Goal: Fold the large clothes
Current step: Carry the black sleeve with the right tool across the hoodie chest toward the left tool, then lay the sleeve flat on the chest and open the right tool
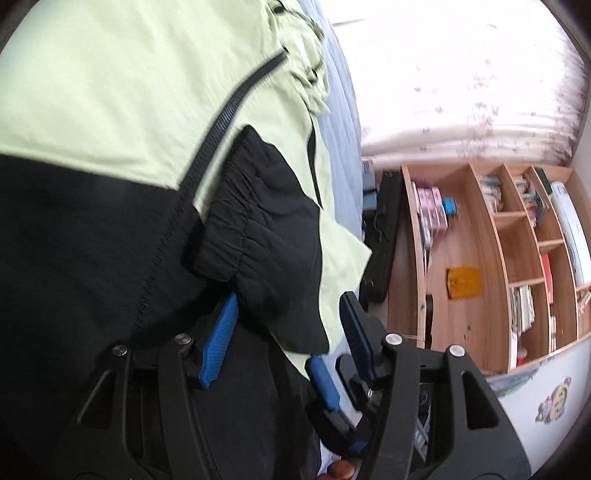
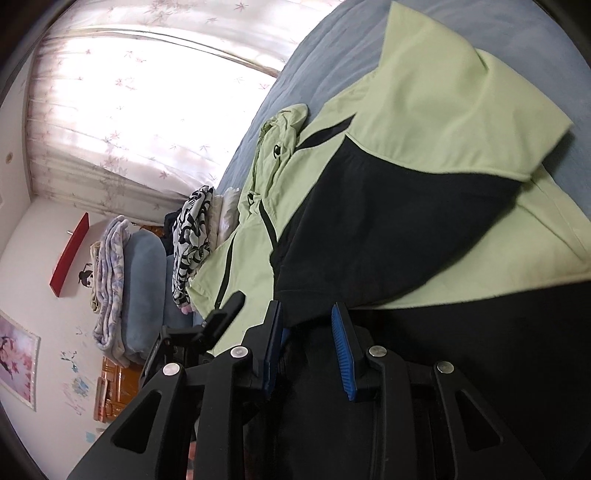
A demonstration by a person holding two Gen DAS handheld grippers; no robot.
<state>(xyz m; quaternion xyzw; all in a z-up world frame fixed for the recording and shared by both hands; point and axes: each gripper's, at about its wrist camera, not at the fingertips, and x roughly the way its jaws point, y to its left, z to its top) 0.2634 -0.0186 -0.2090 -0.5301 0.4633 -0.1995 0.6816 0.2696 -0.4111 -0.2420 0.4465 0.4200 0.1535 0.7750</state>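
Jacket (image 2: 424, 177) fabric, pale green with black panels, lies spread on the blue bed (image 2: 517, 33). In the right wrist view its long axis runs from the near black hem, close to the camera, away toward the crumpled green hood (image 2: 284, 125) at the far end, which points at the curtained window (image 2: 129, 103). A dark zipper (image 1: 225, 122) runs along that same axis down the front in the left wrist view. One sleeve is folded across the body, its black gathered cuff (image 1: 236, 221) lying on the black lower panel just beside the zipper.

The left tool (image 1: 290, 310) stands open over the sleeve end: one blue pad sits at the edge of the cuff, the other is apart from it on the far side of a green and black flap, and neither visibly presses the cloth. The right tool (image 2: 308, 314) has its jaws narrowed around black cloth at the hem; dark fabric fills the gap between its blue pads, though I cannot tell whether the pads actually pinch it.

Beyond the hood, folded bedding (image 2: 144, 280) and a black-and-white patterned cloth (image 2: 194, 236) sit at the head of the bed. A wooden bookshelf (image 1: 517, 258) with books stands off the bed's side, below the window.
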